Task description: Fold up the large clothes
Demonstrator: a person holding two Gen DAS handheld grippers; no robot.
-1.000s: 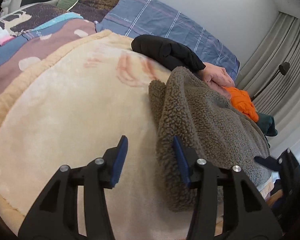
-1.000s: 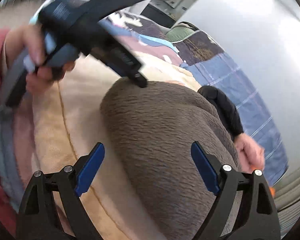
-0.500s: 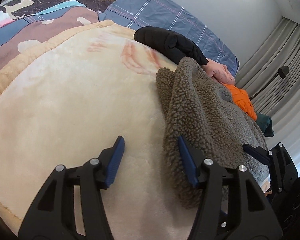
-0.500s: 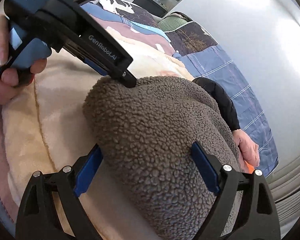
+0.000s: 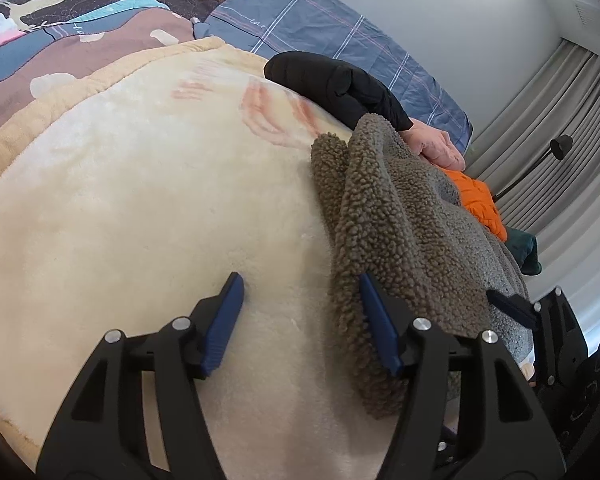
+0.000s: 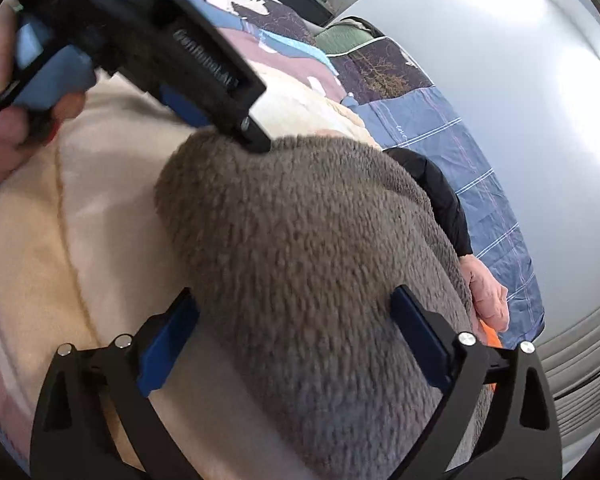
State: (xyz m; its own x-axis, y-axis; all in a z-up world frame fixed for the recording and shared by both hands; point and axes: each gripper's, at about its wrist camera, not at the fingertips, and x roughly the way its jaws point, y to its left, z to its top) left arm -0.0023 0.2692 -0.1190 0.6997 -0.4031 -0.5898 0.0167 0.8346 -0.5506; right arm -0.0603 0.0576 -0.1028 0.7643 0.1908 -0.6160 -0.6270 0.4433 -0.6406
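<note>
Nearest the left wrist camera, the left gripper (image 5: pixel 300 320) has its jaws opening over the cream plush blanket (image 5: pixel 140 200); nothing sits between them, and its right-hand pad only brushes the folded edge of the grey-brown sherpa fleece garment (image 5: pixel 388 208), which lies just to that side. In the right wrist view, the right gripper (image 6: pixel 296 336) is opening too, its jaws spread wide across the rounded mound of the fleece; the fabric fills the gap between them, but the pads do not look pressed into it, so the cloth seems let go rather than held. This reads as the end of one fold: the garment has been laid over on itself on the blanket and both claws are releasing. The next move probably calls for finding a fresh edge or corner of the fleece, likely the thick doubled edge near the left claw, and pinching through both layers without catching the blanket beneath. Farther off, another person's hand (image 5: pixel 436 144), in a black sleeve (image 5: pixel 340 84), rests at the garment's far end, beside an orange quilted item (image 5: pixel 480 204). Beyond lie the patterned bed covers (image 5: pixel 320 28) and the curtains (image 5: pixel 560 128).
</note>
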